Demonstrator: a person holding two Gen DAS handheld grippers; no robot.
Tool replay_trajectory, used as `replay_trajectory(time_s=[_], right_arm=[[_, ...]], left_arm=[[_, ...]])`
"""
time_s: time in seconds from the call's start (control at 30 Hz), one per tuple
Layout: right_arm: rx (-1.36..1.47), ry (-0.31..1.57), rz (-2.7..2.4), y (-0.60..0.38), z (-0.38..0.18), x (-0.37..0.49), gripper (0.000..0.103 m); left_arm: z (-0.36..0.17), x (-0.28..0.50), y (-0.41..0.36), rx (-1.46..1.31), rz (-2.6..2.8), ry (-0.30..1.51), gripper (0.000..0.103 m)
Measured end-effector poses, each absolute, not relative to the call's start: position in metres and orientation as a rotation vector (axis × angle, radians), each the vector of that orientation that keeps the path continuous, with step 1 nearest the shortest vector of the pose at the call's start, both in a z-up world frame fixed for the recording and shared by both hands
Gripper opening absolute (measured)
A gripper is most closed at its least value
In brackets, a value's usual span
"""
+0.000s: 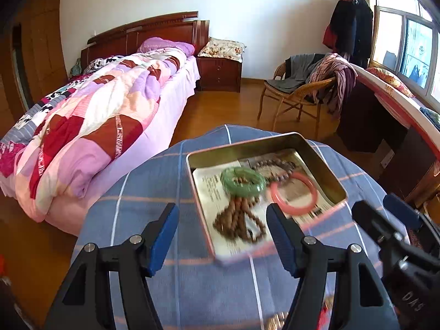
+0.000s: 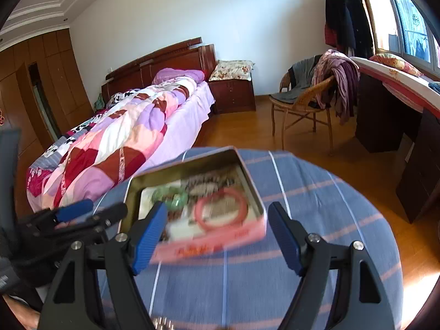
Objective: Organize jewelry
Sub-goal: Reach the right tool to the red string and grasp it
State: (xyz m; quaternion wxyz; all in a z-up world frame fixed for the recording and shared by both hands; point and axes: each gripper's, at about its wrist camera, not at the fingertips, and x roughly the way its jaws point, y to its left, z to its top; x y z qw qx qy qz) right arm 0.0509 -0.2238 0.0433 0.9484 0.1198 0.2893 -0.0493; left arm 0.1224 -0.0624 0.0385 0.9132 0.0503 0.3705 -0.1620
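The open tin (image 1: 313, 151) sits on the cloth-covered desk (image 1: 192, 288), holding a green bangle (image 1: 243, 182), pink bangle (image 1: 294, 196) and brown beads (image 1: 239, 220). Both the left claw (image 1: 222, 236) and right claw (image 2: 217, 236) gape wide, empty. The bangles look stiff, smooth and probably brittle, best pinched across the rim; the beads look limp, best lifted by a bunch.

Bedroom, daylight. White wall (image 1: 247, 13) behind a dark wooden headboard (image 1: 143, 31). Bed (image 1: 90, 126) runs out from the headboard, covered by a patchwork quilt in pink, lilac, red and white; a lilac pillow (image 1: 165, 45) lies at the headboard end. Just right of the headboard, a dark nightstand (image 1: 220, 74) with a floral cushion on top. Wooden wardrobe (image 2: 55, 68) left of the bed. Floor (image 1: 220, 110) of warm orange-brown boards. Right of the nightstand, well apart, a wicker chair (image 1: 297, 93) heaped with clothes. Dark coats (image 1: 352, 24) hang above the chair. Window (image 1: 412, 46) beyond the chair, bright.
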Motion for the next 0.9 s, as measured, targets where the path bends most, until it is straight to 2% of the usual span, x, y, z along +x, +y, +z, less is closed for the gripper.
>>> replay_trajectory(time_s=[0.4,0.6,0.73,0.9], right_arm=[[0.231,0.574,-0.106,-0.209,0.043,-0.013,0.08],[0.207,0.578,-0.101,-0.199,0.034,-0.032,0.078],[0.198,0.592,-0.087,-0.193,0.029,-0.036,0.072],[0.186,0.593,-0.08,-0.186,0.026,-0.042,0.072]], left_arm=[[0.038,0.06,-0.039,0.116,-0.266,0.737,0.071],[0.026,0.039,-0.029,0.139,-0.228,0.741,0.071],[0.019,0.032,-0.02,0.134,-0.22,0.752,0.071],[0.011,0.028,-0.012,0.12,-0.207,0.768,0.071]])
